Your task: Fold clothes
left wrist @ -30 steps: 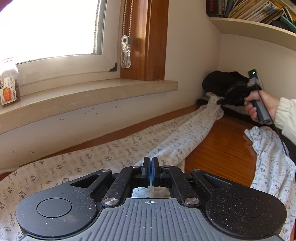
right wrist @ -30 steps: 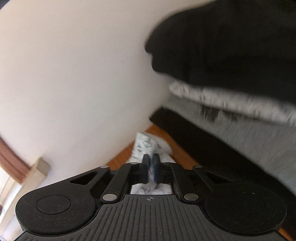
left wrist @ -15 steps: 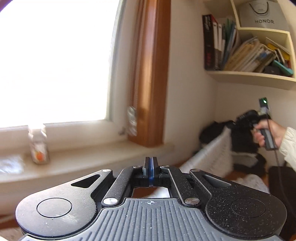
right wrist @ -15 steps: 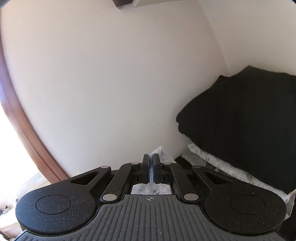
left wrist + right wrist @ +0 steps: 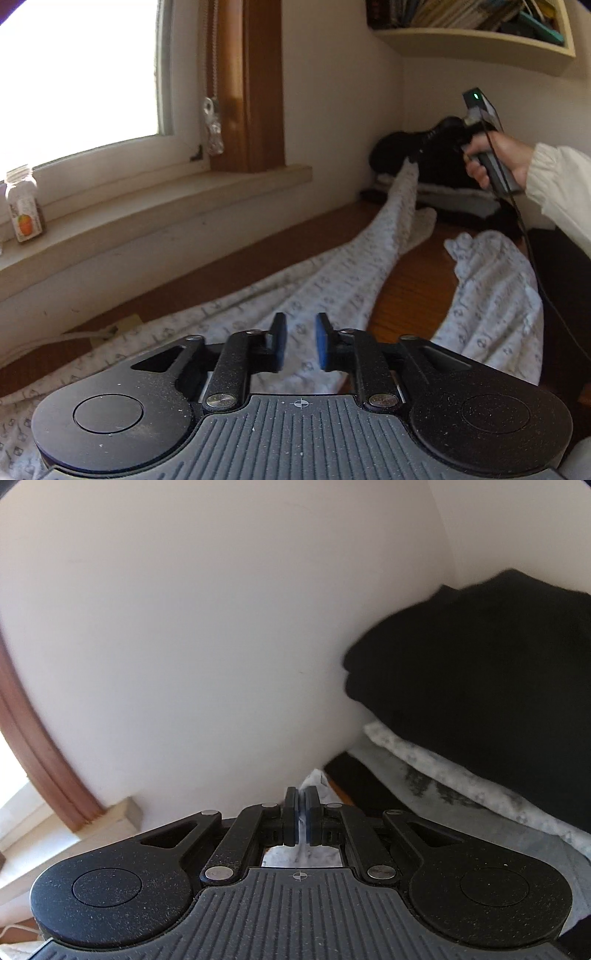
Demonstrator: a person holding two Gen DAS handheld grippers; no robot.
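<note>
Where it was pinched together half a second ago, the left gripper (image 5: 298,341) now gapes over the patterned garment (image 5: 332,280) on the table (image 5: 413,291); the right gripper (image 5: 302,821) stays clamped on its far end. Blur hides the pinched fabric's edge.

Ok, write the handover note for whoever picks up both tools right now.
Left tool: open, holding nothing, low over the patterned white garment.
Right tool: shut on one end of that garment, lifted near the stack of folded clothes in the corner; the cloth runs taut from it down to the wooden table.
Another part of the garment lies bunched at the table's right side.
Done: no fold visible yet.
Left: probably regrip the near end with the left tool, spread it flat, fold, add to the stack.
</note>
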